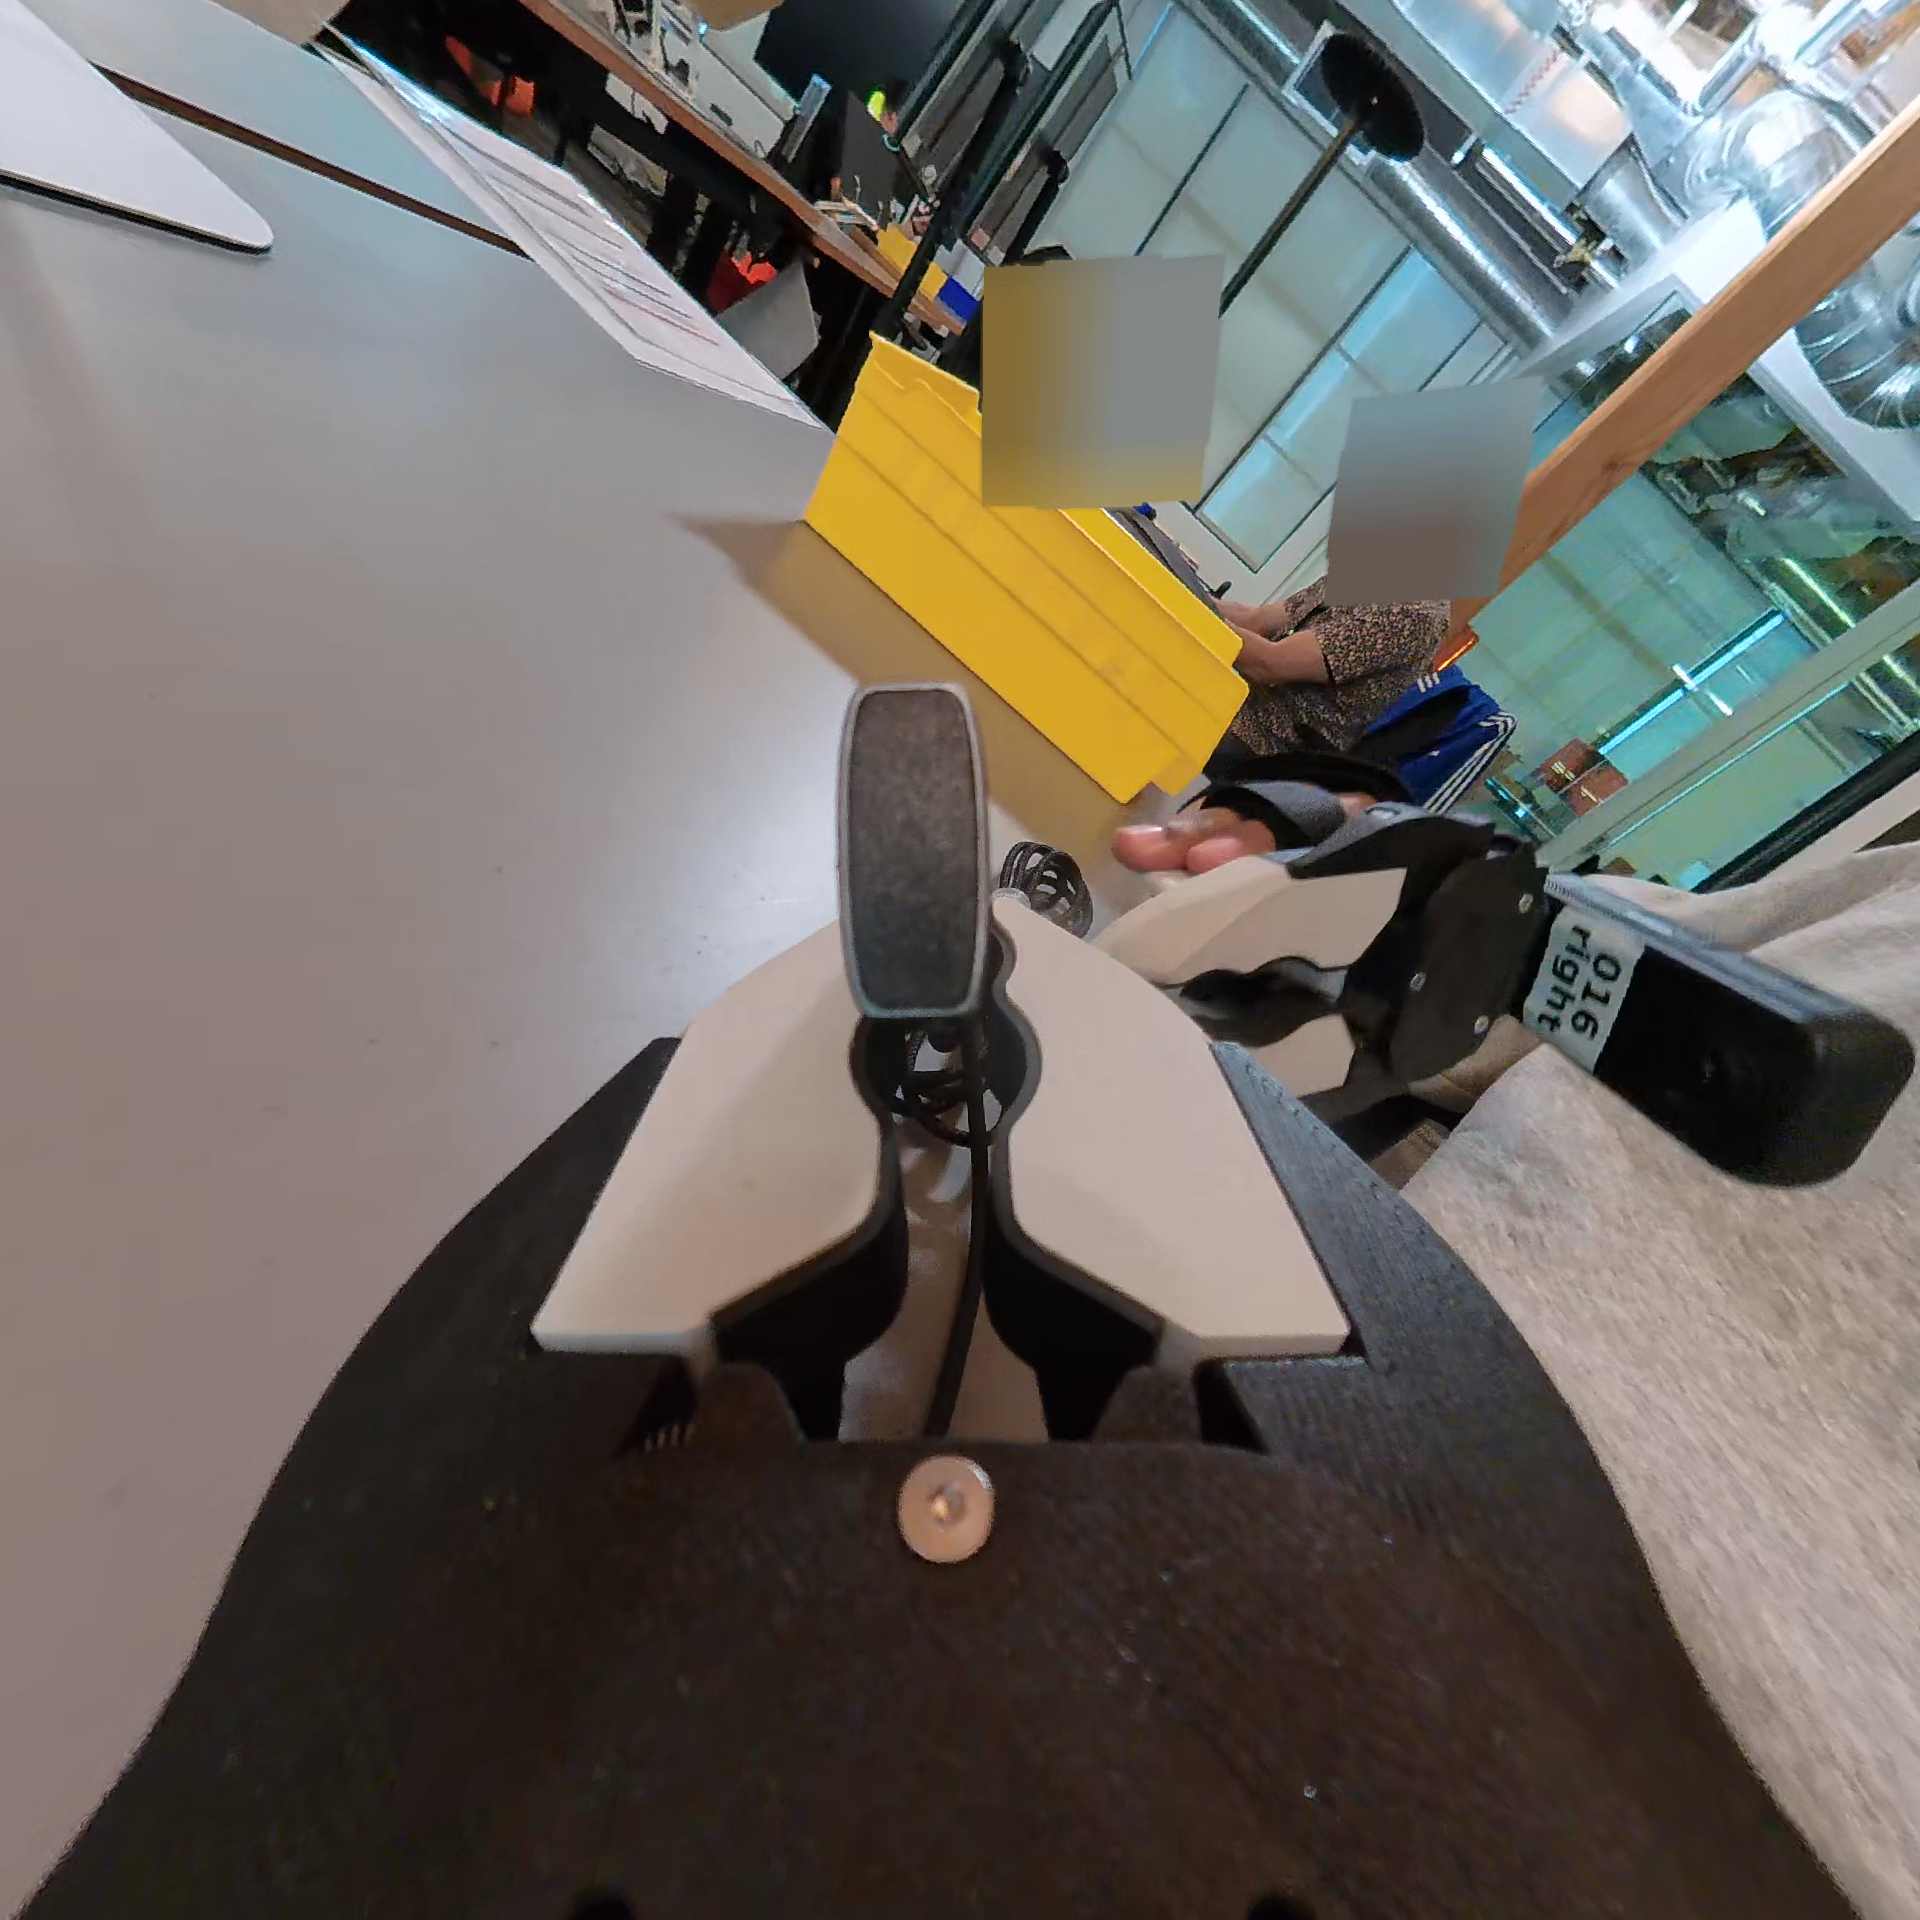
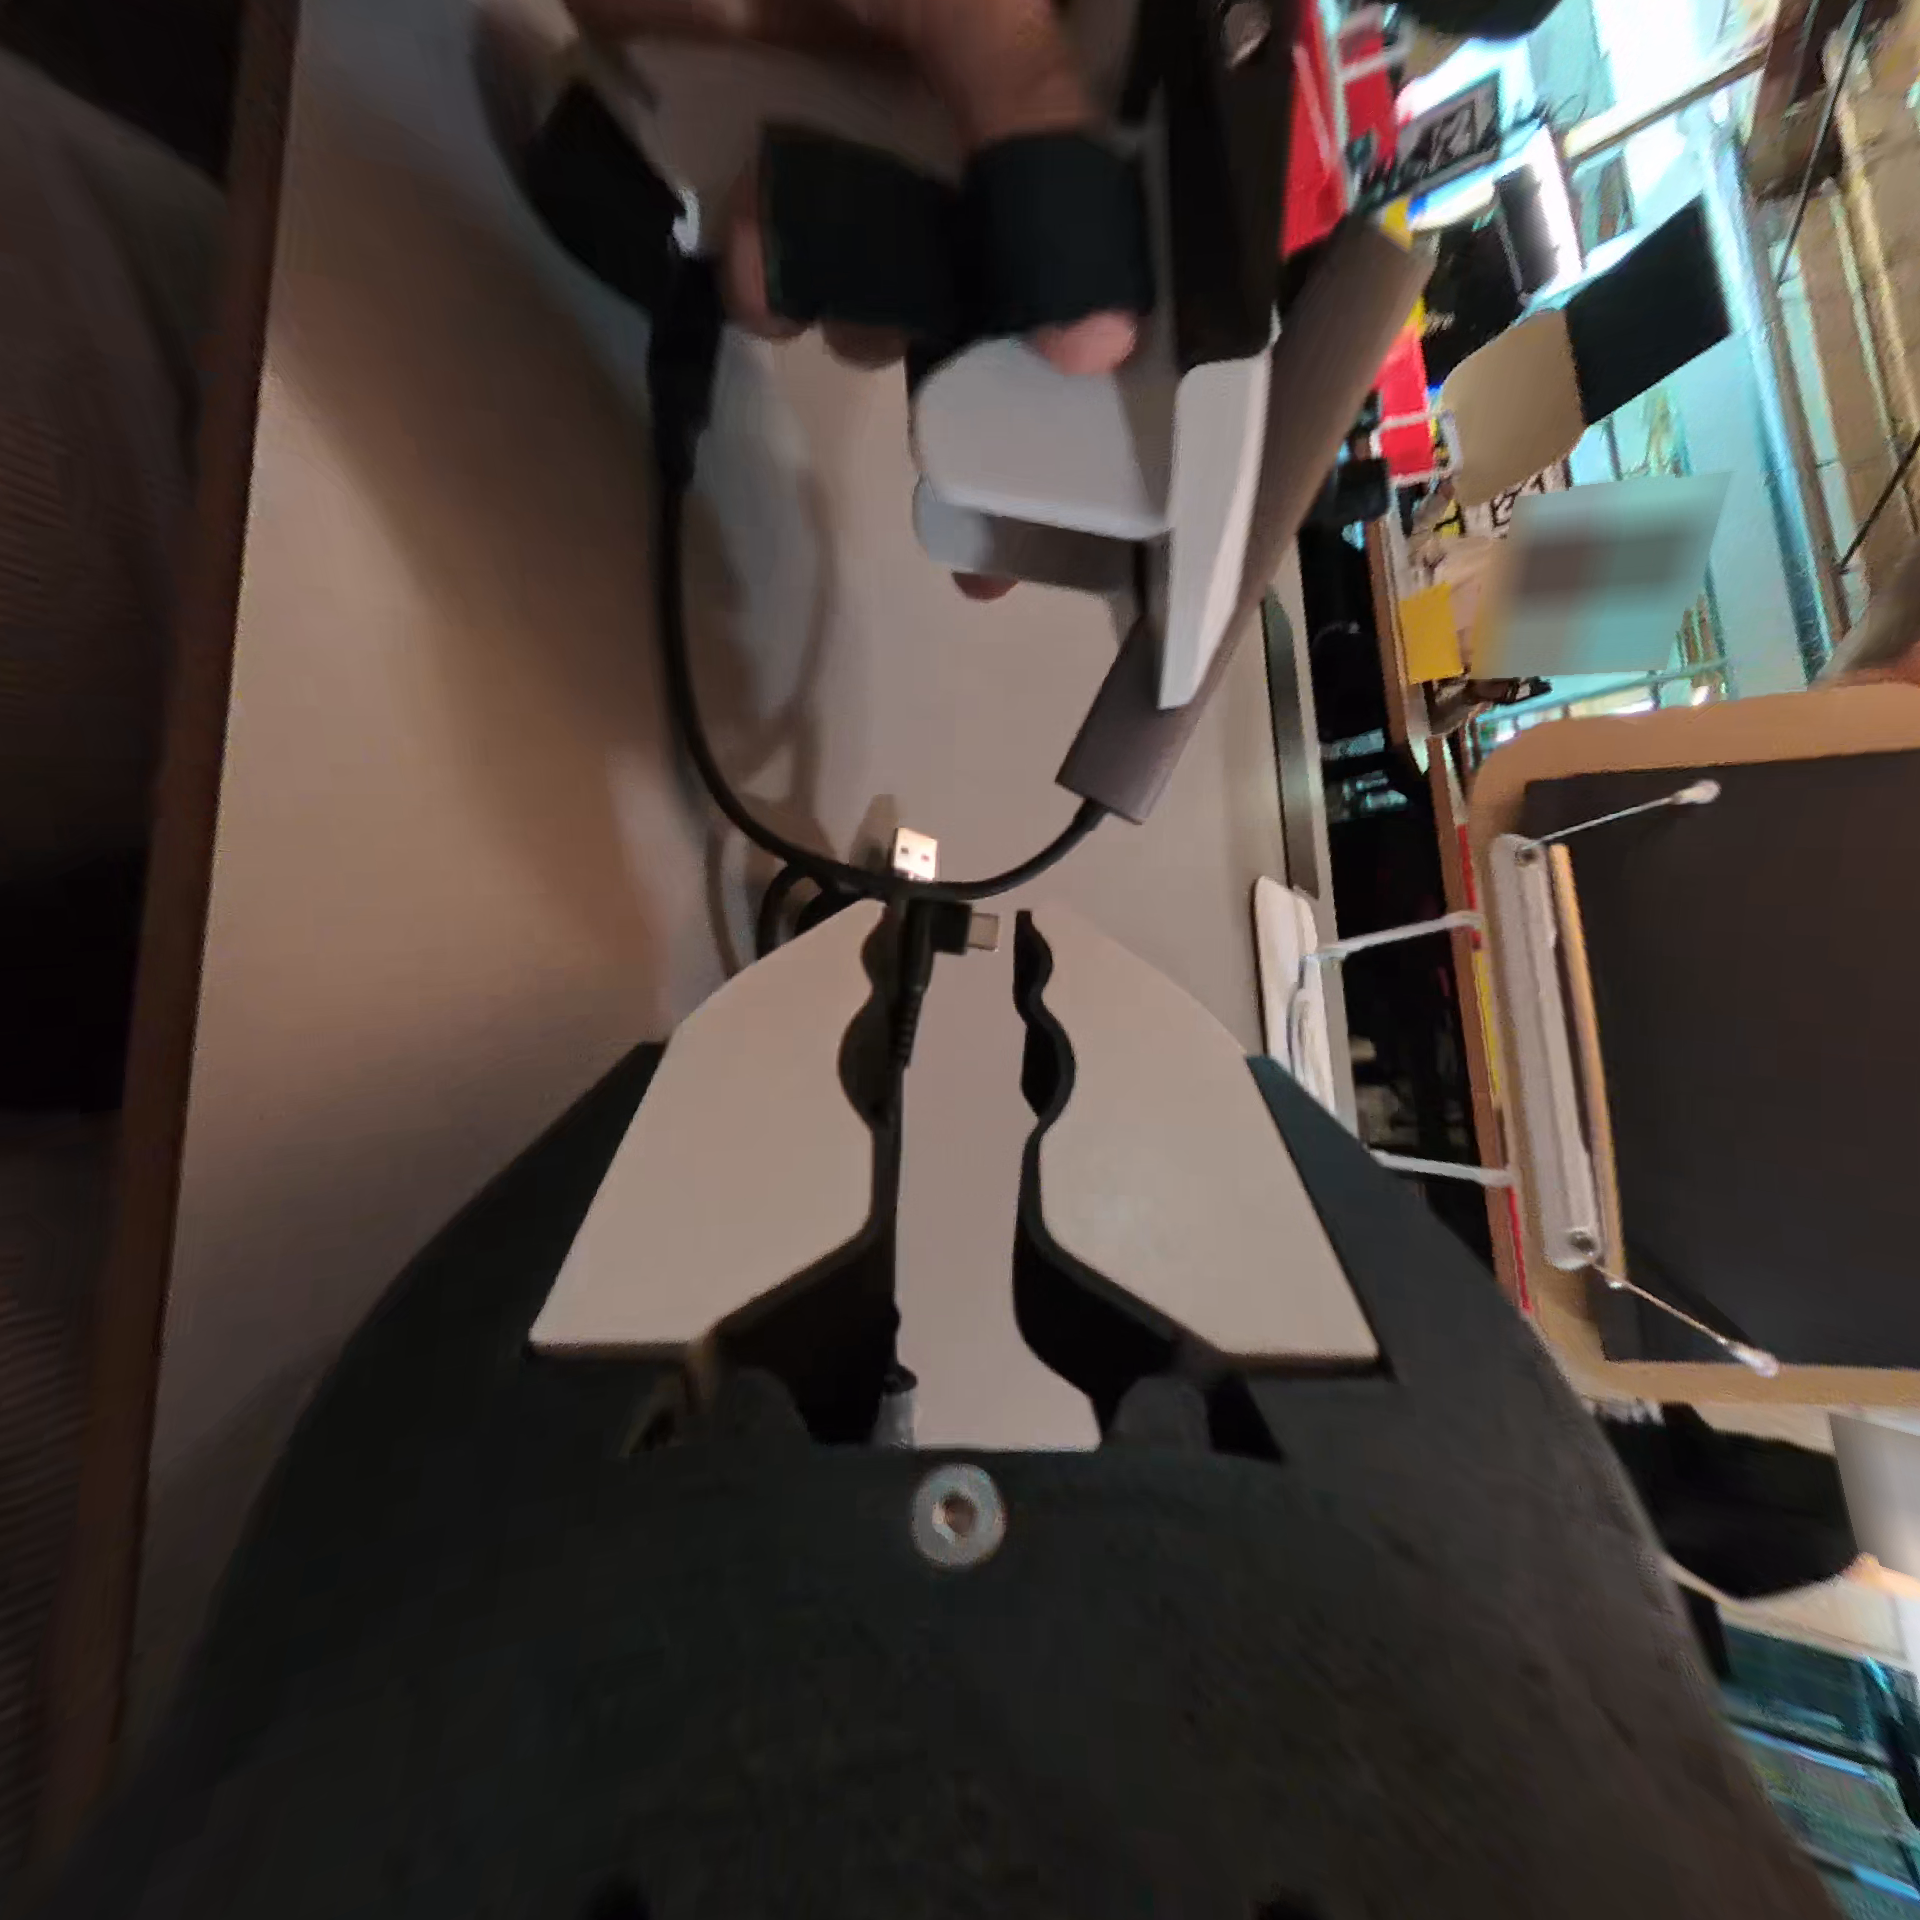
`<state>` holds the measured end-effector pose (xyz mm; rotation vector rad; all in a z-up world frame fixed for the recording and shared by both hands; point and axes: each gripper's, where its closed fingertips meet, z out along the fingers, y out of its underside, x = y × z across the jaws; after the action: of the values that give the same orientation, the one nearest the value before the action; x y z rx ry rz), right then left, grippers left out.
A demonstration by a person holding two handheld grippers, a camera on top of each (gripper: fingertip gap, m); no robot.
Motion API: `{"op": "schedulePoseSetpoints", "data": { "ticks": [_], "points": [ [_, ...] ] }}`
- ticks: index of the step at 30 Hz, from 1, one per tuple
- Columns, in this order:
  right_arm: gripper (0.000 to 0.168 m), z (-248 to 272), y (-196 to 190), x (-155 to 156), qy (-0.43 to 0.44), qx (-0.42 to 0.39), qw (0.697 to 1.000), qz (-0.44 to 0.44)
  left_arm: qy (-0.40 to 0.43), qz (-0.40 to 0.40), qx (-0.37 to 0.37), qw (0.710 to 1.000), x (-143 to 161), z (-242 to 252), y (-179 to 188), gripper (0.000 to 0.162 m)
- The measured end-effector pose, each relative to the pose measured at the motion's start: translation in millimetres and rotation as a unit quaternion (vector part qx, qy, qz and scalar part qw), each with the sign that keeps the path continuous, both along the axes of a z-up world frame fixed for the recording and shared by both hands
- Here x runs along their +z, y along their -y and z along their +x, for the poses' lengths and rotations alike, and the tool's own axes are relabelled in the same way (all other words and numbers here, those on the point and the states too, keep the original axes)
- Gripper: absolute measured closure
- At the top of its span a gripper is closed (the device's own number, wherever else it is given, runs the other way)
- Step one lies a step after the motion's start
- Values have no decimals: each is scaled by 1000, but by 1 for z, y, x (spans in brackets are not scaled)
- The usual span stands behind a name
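My left gripper [image 1: 920, 940] is shut on a dark grey oblong adapter [image 1: 912, 852] that stands up out of its white fingertips. The adapter's black cable [image 1: 966, 1247] runs back between the fingers. In the right wrist view the left gripper [image 2: 1164, 644] holds the adapter [image 2: 1132, 748] over the table, and the cable [image 2: 707, 727] loops down from it. My right gripper [image 2: 943, 920] has its jaws a little apart. An angled black plug [image 2: 920, 961] lies against its left finger, and a silver USB plug [image 2: 914, 854] sits just beyond. The right gripper also shows in the left wrist view [image 1: 1122, 935].
The grey table [image 1: 364, 623] carries a yellow bin [image 1: 1018, 603], a printed sheet [image 1: 623, 270] and a white board [image 1: 125, 177]. People sit behind the bin. Grey cloth [image 1: 1662, 1403] lies at the right. A wood-rimmed dark panel [image 2: 1714, 1039] stands at the right. There is about 7 cm between the tips of the two grippers. From either gripper's tips it is about 40 cm to the wood-rimmed dark panel [image 2: 1714, 1039].
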<state>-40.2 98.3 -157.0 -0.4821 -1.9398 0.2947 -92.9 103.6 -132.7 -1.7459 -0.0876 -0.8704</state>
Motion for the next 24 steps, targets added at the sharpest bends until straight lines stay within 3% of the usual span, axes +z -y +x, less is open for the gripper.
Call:
{"op": "schedulePoseSetpoints", "data": {
  "ticks": [6, 8, 12, 17, 20, 24],
  "points": [
    [138, -10, -14, -17, 41, -54, 998, -19, 0, 0, -2, 1000, 0, 1, 0, 153],
    [143, -12, -15, -22, 54, -55, 997, -23, 0, 1, -4, 1000, 1, 2, 0, 153],
    [168, -15, -19, -34, 60, -63, 996, 30, 0, 3, -8, 1000, 3, 3, 1, 153],
    [168, -19, -21, -31, 38, -71, 994, 74, -1, 8, -10, 1000, 5, 4, 2, 153],
    [160, -19, -25, -18, 17, -77, 996, 46, 0, 9, -9, 1000, 6, 3, 2, 154],
    [149, -19, -36, -24, 43, -103, 994, -3, 4, 8, -9, 1000, 5, 3, 2, 153]
  ]
}}
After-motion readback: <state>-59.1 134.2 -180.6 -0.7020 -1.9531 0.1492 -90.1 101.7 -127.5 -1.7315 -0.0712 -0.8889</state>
